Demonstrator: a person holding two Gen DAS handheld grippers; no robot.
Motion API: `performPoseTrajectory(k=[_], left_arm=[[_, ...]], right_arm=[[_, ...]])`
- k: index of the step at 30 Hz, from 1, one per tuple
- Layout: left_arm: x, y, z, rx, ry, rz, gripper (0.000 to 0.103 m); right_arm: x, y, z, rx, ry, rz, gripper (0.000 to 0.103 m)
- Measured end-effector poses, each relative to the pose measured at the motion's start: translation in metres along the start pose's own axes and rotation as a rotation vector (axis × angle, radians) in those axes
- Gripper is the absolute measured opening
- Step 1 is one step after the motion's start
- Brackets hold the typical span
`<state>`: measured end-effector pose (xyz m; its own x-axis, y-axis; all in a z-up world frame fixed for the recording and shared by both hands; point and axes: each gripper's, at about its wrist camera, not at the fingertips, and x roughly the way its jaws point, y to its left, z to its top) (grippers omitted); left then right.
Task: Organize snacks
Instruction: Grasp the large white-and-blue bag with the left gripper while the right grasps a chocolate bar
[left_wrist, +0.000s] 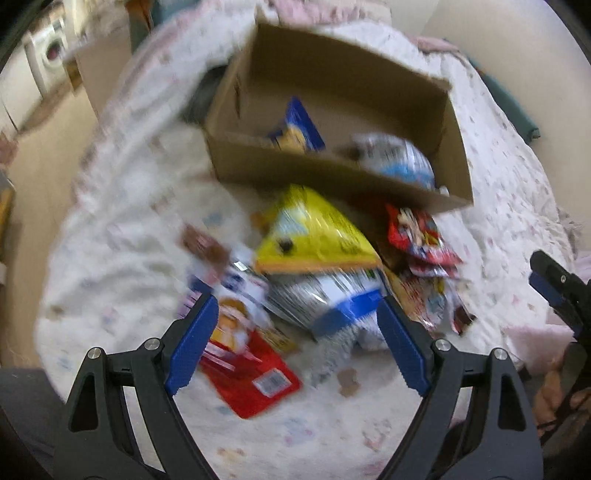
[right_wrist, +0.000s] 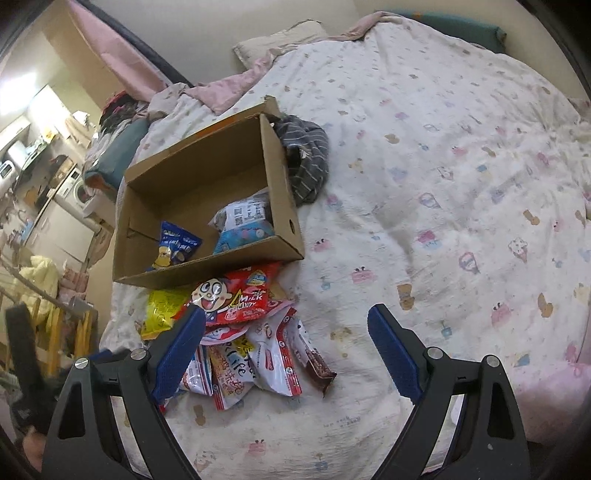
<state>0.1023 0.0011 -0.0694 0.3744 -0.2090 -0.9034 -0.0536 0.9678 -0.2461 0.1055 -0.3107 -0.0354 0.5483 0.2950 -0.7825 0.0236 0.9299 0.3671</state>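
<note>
An open cardboard box (left_wrist: 454, 147) (right_wrist: 284, 206) lies on the bed with a blue snack bag (left_wrist: 299, 129) (right_wrist: 177, 247) and a white-blue bag (left_wrist: 402, 158) (right_wrist: 243, 225) inside. In front of it is a pile of snacks: a yellow bag (left_wrist: 314, 232) (right_wrist: 162, 310), a red candy bag (left_wrist: 417, 232) (right_wrist: 247, 295), a silver-blue bag (left_wrist: 332, 299), a red flat pack (left_wrist: 258, 376), and a brown bar (right_wrist: 317, 365). My left gripper (left_wrist: 295, 314) is open and empty above the pile. My right gripper (right_wrist: 286, 325) is open and empty over the pile's right edge; it also shows in the left wrist view (left_wrist: 554, 284).
The bed's patterned white quilt (right_wrist: 443, 184) spreads wide to the right. A grey striped garment (right_wrist: 306, 162) lies behind the box. Pillows and pink bedding (right_wrist: 280, 37) are at the head. A washing machine (left_wrist: 48, 59) and room clutter are off to the left.
</note>
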Motion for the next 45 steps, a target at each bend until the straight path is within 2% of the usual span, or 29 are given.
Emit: performPoseTrajectory(k=[7, 14, 16, 18, 19, 20, 22, 27, 34, 36, 39, 40, 42, 45], left_arm=[[0.034, -0.014, 0.007, -0.153, 0.166, -0.07, 0.085], [0.078, -0.028, 0.009, -0.201, 0.281, 0.004, 0.084], [0.088, -0.025, 0.008, -0.221, 0.301, 0.003, 0.084], [0.094, -0.022, 0.006, -0.236, 0.318, -0.006, 0.067], [0.095, -0.022, 0.005, -0.233, 0.323, -0.003, 0.066], [0.092, -0.022, 0.005, -0.23, 0.314, -0.001, 0.058], [0.086, -0.024, 0.006, -0.221, 0.306, -0.008, 0.053], [0.057, -0.028, 0.006, -0.191, 0.29, -0.036, 0.053], [0.002, -0.026, 0.012, -0.098, 0.241, -0.048, 0.053], [-0.012, -0.024, 0.013, -0.079, 0.227, -0.056, 0.053], [-0.033, -0.017, 0.017, -0.038, 0.182, -0.047, 0.053], [-0.039, -0.015, 0.02, -0.024, 0.163, -0.036, 0.053], [-0.045, -0.007, 0.027, -0.004, 0.127, -0.012, 0.053], [-0.038, 0.004, 0.034, -0.02, 0.118, 0.009, 0.053]], right_arm=[[0.004, 0.002, 0.002, -0.009, 0.005, -0.01, 0.092], [0.002, -0.019, 0.005, 0.071, 0.003, 0.012, 0.092], [0.002, -0.023, 0.006, 0.088, 0.007, 0.014, 0.092], [0.002, -0.025, 0.006, 0.098, 0.008, 0.014, 0.092], [0.002, -0.025, 0.006, 0.101, 0.008, 0.017, 0.092], [0.002, -0.025, 0.006, 0.101, 0.008, 0.019, 0.092], [0.003, -0.024, 0.008, 0.103, 0.009, 0.022, 0.092], [0.008, -0.022, 0.011, 0.118, 0.026, 0.04, 0.092], [0.01, -0.022, 0.011, 0.124, 0.038, 0.041, 0.092], [0.012, -0.025, 0.01, 0.131, 0.055, 0.029, 0.092], [0.026, -0.03, 0.006, 0.121, 0.132, -0.03, 0.09], [0.034, -0.031, 0.003, 0.113, 0.171, -0.053, 0.088], [0.048, -0.033, -0.003, 0.101, 0.241, -0.073, 0.073], [0.068, -0.03, -0.013, 0.056, 0.323, -0.099, 0.062]])
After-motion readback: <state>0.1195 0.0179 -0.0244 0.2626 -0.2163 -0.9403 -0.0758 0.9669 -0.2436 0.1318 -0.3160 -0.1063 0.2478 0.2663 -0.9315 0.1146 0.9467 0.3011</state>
